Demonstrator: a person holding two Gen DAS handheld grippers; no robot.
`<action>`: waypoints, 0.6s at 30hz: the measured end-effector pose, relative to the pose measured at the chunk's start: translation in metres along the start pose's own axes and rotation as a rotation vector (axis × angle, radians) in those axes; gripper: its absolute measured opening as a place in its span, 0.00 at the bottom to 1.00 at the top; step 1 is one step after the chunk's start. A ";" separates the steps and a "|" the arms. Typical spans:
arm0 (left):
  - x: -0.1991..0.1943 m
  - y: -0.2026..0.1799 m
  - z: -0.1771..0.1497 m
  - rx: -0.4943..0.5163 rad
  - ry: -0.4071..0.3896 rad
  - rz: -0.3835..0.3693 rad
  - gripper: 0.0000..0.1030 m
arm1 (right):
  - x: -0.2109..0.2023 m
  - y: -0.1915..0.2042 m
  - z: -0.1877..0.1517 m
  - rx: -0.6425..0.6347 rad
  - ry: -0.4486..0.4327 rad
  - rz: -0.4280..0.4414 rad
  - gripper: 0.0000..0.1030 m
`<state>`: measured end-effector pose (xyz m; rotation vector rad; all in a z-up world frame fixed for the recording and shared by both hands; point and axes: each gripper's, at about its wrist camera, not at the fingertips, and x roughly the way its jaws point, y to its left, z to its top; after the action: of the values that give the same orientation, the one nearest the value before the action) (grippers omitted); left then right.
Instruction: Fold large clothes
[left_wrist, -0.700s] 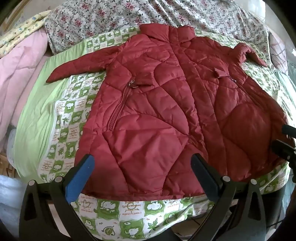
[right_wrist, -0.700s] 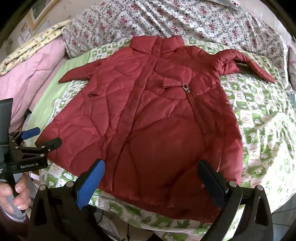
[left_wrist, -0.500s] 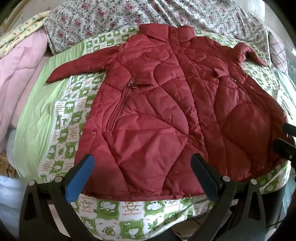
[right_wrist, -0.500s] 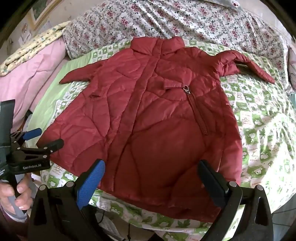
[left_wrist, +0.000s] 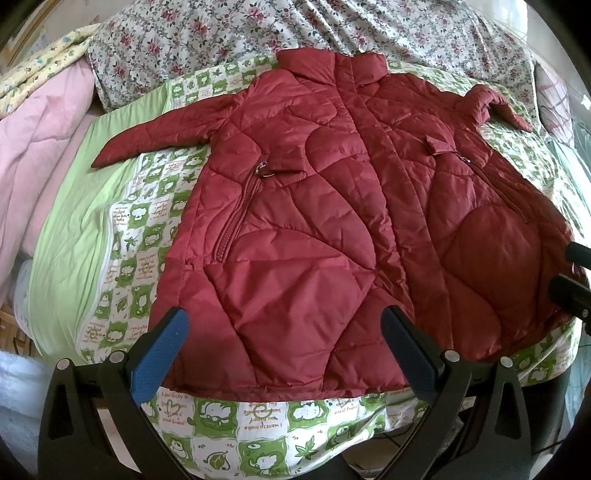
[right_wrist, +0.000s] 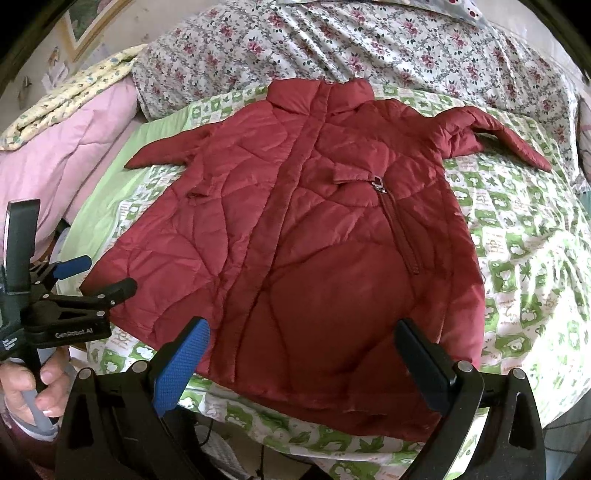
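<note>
Jacket lies flat beyond both gaping claws.

left tongs: "GenRobot.AI" | bedsheet: "I want to make you happy"

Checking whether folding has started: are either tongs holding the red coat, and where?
Nothing held. Left tongs and right tongs are open above the red coat.

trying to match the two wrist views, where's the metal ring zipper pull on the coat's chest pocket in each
Left wrist: zipper pull left of centre, upper half.
Right wrist: the other pocket's zipper pull right of centre; the first one is hidden.
Shared landmark: the coat's collar, top centre in both.
</note>
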<state>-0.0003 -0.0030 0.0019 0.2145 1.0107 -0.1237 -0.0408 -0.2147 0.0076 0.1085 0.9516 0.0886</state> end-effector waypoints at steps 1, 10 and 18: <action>0.000 0.000 0.000 0.000 0.000 0.001 1.00 | 0.000 0.000 0.000 0.001 0.000 0.001 0.98; -0.001 -0.002 0.002 0.003 0.000 0.001 1.00 | -0.003 0.002 0.001 -0.002 -0.031 0.012 0.98; -0.001 -0.002 0.002 0.000 -0.005 -0.004 1.00 | -0.006 0.001 0.002 0.016 -0.042 0.050 0.98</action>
<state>0.0006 -0.0054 0.0041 0.2125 1.0066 -0.1276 -0.0427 -0.2141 0.0137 0.1485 0.9082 0.1242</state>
